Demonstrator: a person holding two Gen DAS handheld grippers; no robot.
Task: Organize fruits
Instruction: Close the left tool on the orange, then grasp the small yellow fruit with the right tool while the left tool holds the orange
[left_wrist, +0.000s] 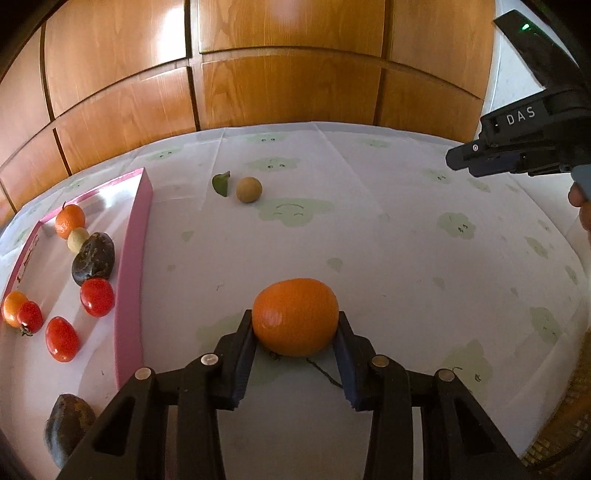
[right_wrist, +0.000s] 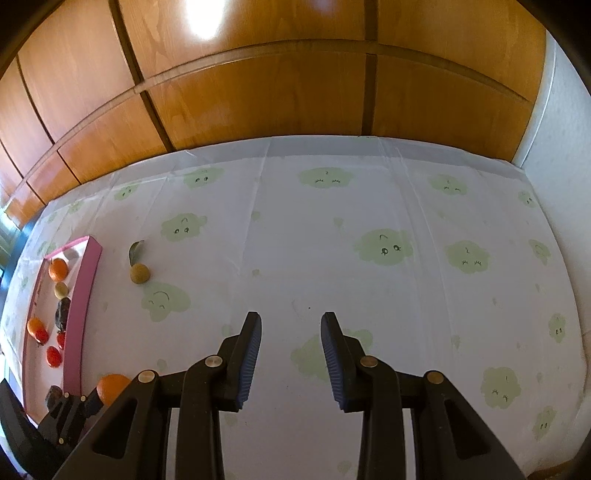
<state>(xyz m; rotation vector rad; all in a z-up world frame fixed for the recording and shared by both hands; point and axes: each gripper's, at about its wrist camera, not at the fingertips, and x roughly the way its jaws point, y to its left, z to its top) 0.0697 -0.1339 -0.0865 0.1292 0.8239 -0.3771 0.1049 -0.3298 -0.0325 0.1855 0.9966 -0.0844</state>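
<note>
Fingers of the left gripper clasped the orange just right of the pink tray; lifting clear of its wall seemed wise. The right gripper hung spread, empty.

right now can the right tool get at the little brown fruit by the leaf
Probably yes. The right tool is open and holds nothing, and only bare tablecloth lies between it and the brown fruit beside the leaf, off to its left.
</note>
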